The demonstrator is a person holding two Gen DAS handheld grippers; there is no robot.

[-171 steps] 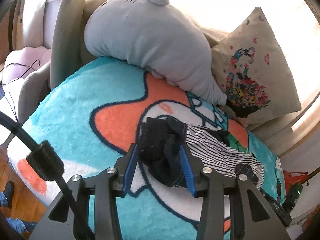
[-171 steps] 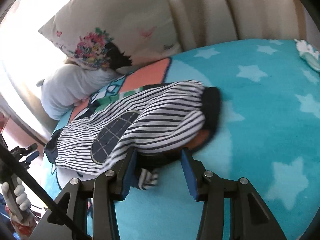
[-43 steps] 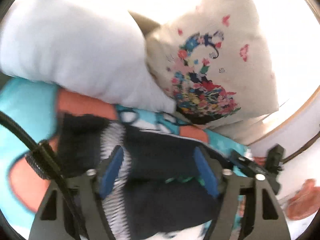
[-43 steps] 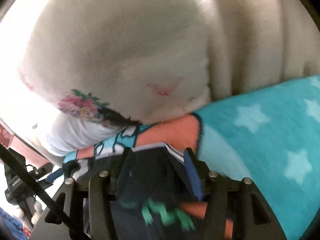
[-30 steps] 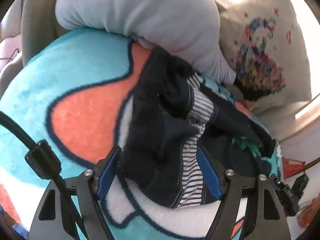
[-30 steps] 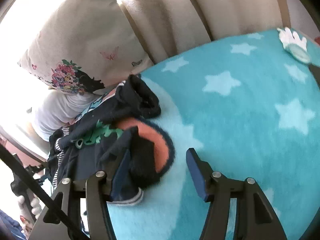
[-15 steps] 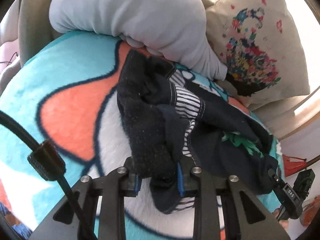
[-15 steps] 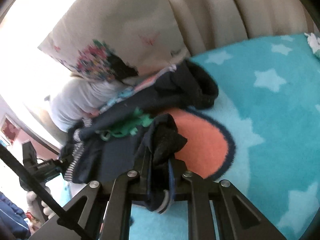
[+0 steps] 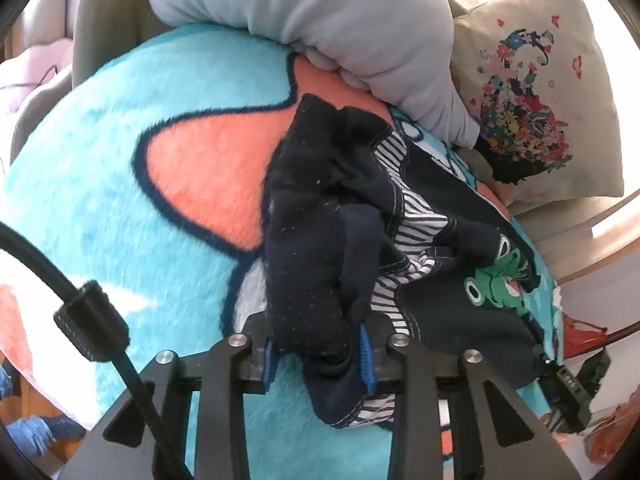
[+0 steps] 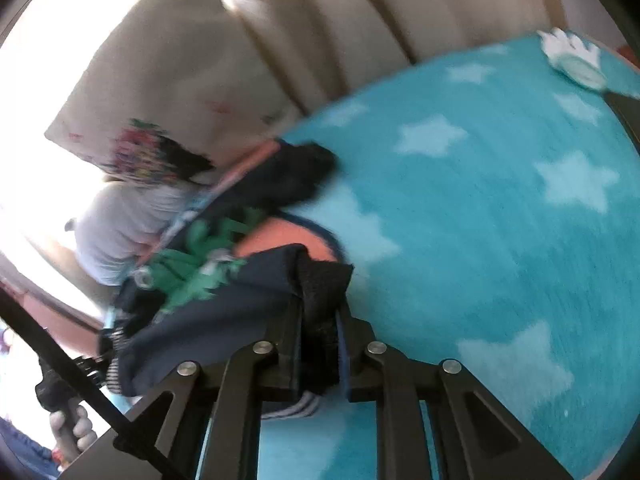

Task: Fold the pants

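Dark navy pants (image 9: 312,208) with a striped lining and a green frog print (image 9: 496,280) lie crumpled on a turquoise blanket (image 9: 120,120) with an orange patch. My left gripper (image 9: 318,354) has its blue pads pressed on a thick dark cuff end of the pants; its jaws are opening slightly with the fabric still between them. In the right wrist view the pants (image 10: 224,320) stretch away to the left, and my right gripper (image 10: 320,332) is shut on a bunched dark fold at their near end, over the starred blanket (image 10: 480,200).
A grey plush pillow (image 9: 320,20) and a floral cushion (image 9: 532,100) lie behind the pants, against a beige sofa back (image 10: 360,20). A small white item (image 10: 572,60) sits at the blanket's far right. A hand (image 10: 68,432) on the other gripper shows at lower left.
A second ago both grippers stood open around the pants' ends. Both have since closed on the fabric, and the pants have shifted a little on the blanket.
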